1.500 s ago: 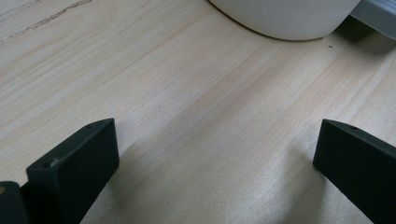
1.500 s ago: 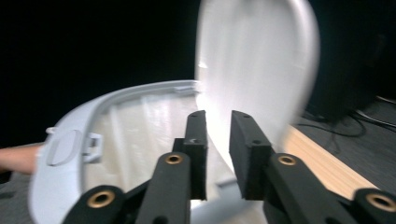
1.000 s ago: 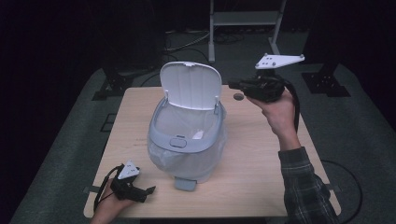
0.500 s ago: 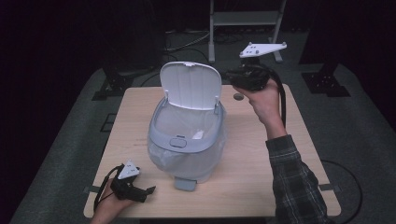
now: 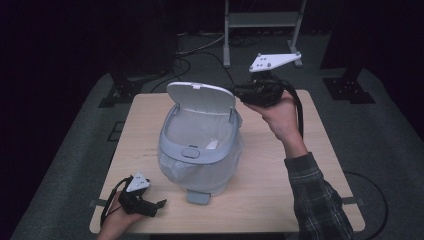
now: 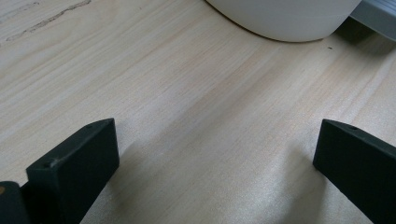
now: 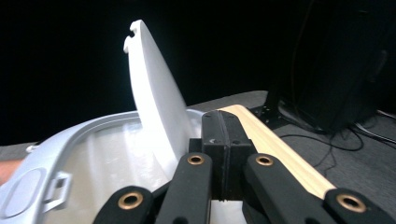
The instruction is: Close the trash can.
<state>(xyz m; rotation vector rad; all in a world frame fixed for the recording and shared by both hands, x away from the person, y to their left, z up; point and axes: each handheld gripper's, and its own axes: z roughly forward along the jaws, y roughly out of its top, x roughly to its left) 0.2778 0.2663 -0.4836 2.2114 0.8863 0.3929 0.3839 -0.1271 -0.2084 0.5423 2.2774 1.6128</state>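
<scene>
Bin [image 5: 200, 145], pale grey-white plastic with a clear bag lining it, is seen at the middle of the counter [image 5: 280, 185]; its lid [image 5: 201, 96] is raised upright at the back. The right claw [image 5: 239, 91] is held closed and empty beside the lid's edge. The left claw [image 5: 159, 206], jaws spread wide, is rested on the counter near the bin's front.

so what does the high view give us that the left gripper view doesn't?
High view alone: the bin's raised lid, the bag lining its inside, the right gripper shut beside the lid's right edge, the left gripper from outside near the table's front left corner, and the plaid sleeve. Left gripper view alone: its own two black jaws standing wide apart with nothing between them, and the wood grain up close. Shared: the wooden table and the white bin, here seen only at its base.
</scene>
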